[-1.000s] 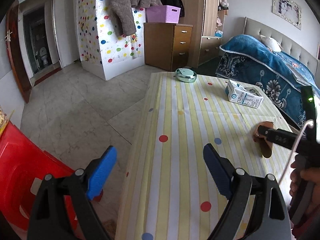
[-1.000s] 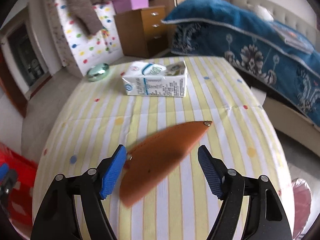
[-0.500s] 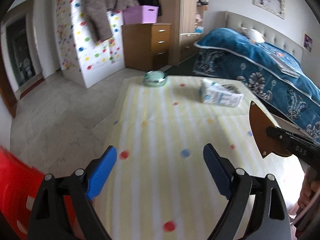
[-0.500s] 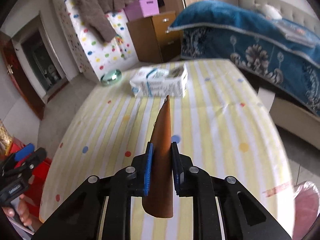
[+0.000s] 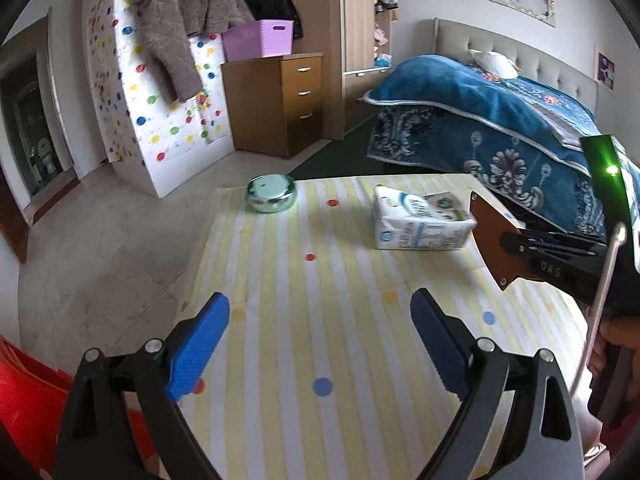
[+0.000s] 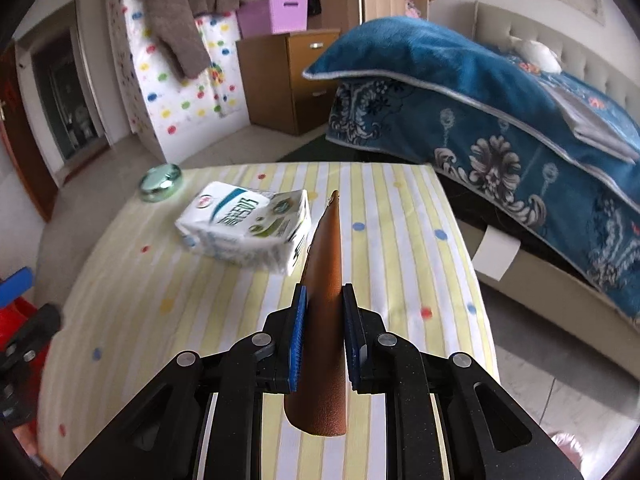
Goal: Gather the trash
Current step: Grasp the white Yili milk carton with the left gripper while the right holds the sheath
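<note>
My right gripper [image 6: 323, 332] is shut on a flat brown leather-like piece [image 6: 326, 264] and holds it on edge above the table; the piece also shows in the left wrist view [image 5: 490, 244]. A white and blue milk carton [image 6: 248, 230] lies on its side on the yellow striped tablecloth [image 6: 380, 240], just left of the brown piece; it also shows in the left wrist view [image 5: 420, 220]. My left gripper [image 5: 320, 340] is open and empty over the near part of the table.
A green glass ashtray [image 5: 271, 193] sits at the table's far left corner. A red bin [image 5: 28, 408] stands on the floor at lower left. A bed with a blue blanket [image 6: 500, 100] is close on the right. A wooden drawer unit [image 5: 276, 100] stands behind.
My right gripper closed on the brown piece and lifted it off the table, turning it on edge. My left gripper swung right over the table, staying open.
</note>
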`<act>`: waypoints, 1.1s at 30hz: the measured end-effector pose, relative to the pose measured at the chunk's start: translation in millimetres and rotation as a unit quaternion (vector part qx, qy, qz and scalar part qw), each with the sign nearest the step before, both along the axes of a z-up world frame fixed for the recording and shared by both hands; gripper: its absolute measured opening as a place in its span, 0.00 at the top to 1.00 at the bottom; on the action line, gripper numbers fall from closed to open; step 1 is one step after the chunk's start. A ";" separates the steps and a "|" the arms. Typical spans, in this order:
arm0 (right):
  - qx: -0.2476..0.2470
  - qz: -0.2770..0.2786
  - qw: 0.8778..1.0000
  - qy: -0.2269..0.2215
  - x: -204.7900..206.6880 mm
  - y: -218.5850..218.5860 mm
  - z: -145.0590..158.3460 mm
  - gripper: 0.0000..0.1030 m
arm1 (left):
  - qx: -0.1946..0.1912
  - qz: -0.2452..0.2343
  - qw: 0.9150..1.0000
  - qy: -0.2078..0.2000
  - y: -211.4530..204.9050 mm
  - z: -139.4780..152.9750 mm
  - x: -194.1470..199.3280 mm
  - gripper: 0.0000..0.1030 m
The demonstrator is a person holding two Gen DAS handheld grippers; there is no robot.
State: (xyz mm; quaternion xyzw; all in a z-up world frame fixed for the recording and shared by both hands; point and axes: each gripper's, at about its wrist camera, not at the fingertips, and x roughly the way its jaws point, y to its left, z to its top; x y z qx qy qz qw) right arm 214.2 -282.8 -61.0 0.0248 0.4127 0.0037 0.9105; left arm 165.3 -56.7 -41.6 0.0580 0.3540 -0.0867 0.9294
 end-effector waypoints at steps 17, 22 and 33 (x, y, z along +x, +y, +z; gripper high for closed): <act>-0.040 0.088 0.995 -0.013 -12.6 45.5 15.1 0.83 | -0.016 0.032 0.999 0.006 35.5 -5.0 -4.2 0.13; -0.070 0.104 0.992 0.009 9.1 54.4 8.5 0.82 | -0.015 0.037 0.999 0.005 41.7 -1.4 1.1 0.13; -0.035 0.189 0.981 -0.013 -54.0 72.3 21.9 0.83 | -0.013 0.024 1.000 -0.005 26.7 -9.4 5.8 0.07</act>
